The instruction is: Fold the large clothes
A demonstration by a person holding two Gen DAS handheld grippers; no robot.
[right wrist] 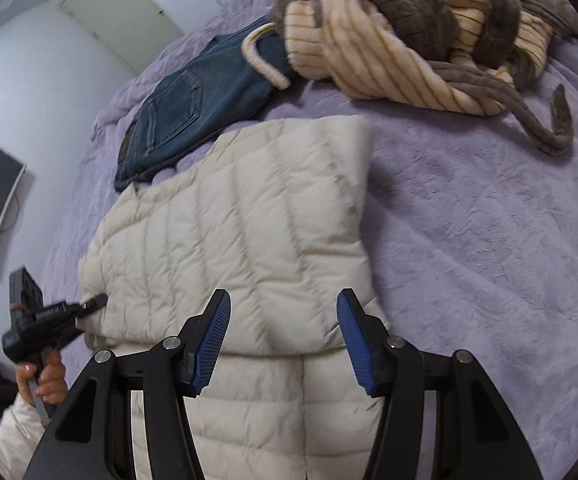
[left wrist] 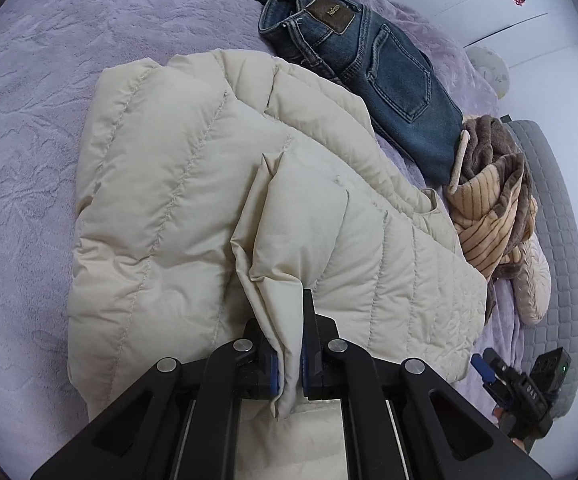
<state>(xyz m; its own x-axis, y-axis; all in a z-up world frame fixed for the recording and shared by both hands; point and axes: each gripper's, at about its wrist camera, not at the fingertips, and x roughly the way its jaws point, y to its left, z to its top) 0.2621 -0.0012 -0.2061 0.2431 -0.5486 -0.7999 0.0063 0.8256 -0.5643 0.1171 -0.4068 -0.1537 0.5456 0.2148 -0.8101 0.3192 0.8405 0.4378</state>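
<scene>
The left gripper pinches a fold of the cream jacket between its fingers. The right gripper stands open above the jacket, probably not touching it.

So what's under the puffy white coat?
The purple blanket shows all around the puffy coat, and the jeans lie beside it. Anything right underneath is covered.

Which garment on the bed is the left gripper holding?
On the lilac bedspread lie three garments. The nearest and largest, the cream quilted puffer jacket, is pinched in the left gripper. Unlike the jeans and striped fleece robe, it is pale and puffy.
</scene>
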